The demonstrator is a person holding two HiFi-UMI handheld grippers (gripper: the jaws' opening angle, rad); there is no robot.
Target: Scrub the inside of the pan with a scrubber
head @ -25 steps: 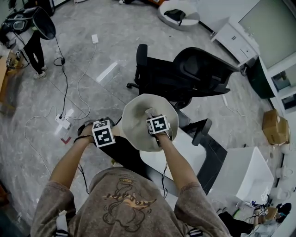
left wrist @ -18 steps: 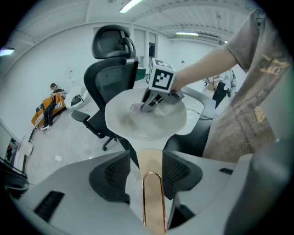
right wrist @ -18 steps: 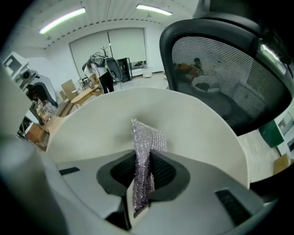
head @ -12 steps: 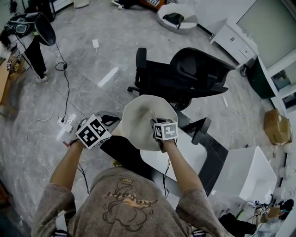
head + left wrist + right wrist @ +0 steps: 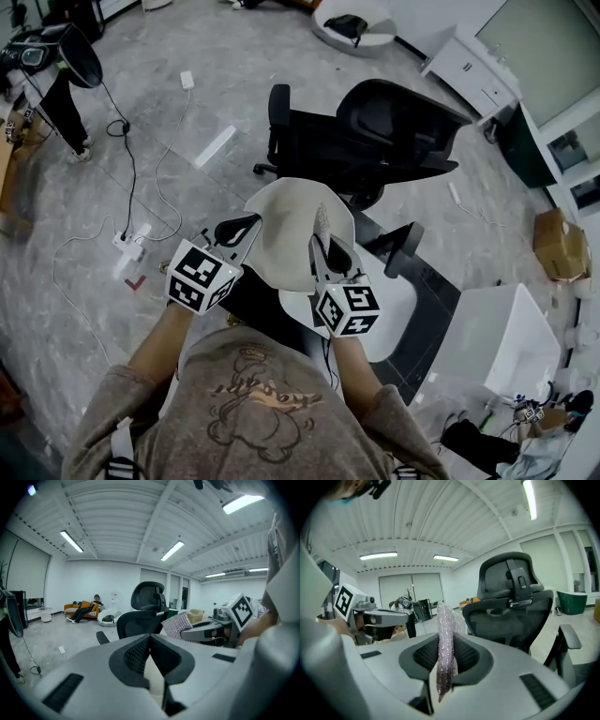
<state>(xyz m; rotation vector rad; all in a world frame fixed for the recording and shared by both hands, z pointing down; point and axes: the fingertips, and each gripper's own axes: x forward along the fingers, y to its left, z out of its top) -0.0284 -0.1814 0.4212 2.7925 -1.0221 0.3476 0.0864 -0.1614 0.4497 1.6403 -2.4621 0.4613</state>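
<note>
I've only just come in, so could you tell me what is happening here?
A person holds a gripper in each hand. The left gripper, its jaws just closed, pinches what looks like the rim of the pale pan. The right gripper clamps a sparkly scrubber, held over the pan. Whether it touches is unclear.

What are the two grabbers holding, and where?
The right gripper pinches the sparkly scrubber flat across its middle, and one end pokes out past the tips. The left gripper is shut on nothing.
</note>
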